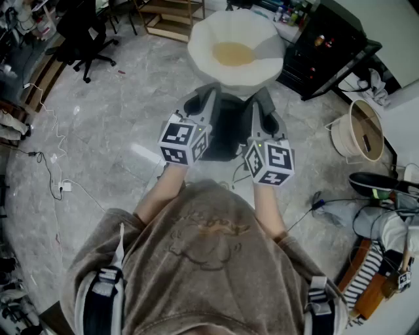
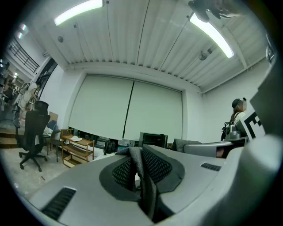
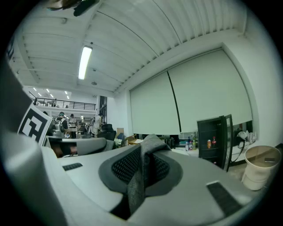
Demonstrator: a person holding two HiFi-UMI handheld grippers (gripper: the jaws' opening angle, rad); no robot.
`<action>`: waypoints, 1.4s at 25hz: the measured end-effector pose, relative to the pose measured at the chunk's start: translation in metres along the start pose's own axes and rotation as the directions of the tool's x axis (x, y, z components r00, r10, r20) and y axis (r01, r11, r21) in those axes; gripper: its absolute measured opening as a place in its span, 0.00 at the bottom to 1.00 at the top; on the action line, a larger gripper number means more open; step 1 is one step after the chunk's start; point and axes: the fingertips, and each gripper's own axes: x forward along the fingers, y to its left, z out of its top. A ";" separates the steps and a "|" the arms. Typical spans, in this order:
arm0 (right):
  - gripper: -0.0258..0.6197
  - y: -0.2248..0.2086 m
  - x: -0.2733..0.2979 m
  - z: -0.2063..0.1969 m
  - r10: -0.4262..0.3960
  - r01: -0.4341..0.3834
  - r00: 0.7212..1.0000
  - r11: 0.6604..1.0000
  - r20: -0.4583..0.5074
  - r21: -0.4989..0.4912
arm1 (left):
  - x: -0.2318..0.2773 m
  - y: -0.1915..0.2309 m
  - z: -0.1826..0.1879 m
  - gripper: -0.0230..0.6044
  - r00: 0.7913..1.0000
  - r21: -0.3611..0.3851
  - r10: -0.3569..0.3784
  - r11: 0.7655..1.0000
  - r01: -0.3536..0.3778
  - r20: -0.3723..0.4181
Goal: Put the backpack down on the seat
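I hold a dark grey backpack point(image 1: 226, 131) up between both grippers, just short of the seat. The seat point(image 1: 236, 49) is a white bucket chair with a yellowish cushion, top centre in the head view. My left gripper point(image 1: 204, 103) is shut on a grey backpack strap point(image 2: 142, 170), which runs out between its mesh pads point(image 2: 157, 165). My right gripper point(image 1: 258, 108) is shut on another grey strap point(image 3: 140, 174) in the same way. Most of the bag's body is hidden behind the grippers and marker cubes.
A black office chair point(image 1: 85, 33) and a wooden shelf point(image 1: 173, 16) stand at the back left. At the back right is a black cabinet point(image 1: 327, 39), with a white basket point(image 1: 360, 131) nearer on the right. Cables point(image 1: 49, 170) lie on the marble floor at left, clutter at lower right.
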 end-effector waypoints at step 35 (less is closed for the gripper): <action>0.09 -0.063 0.062 0.019 0.146 -0.146 0.989 0.989 0.026 -0.022 | 0.091 -0.005 0.001 0.09 0.999 -0.042 -0.007 0.999 0.009 0.053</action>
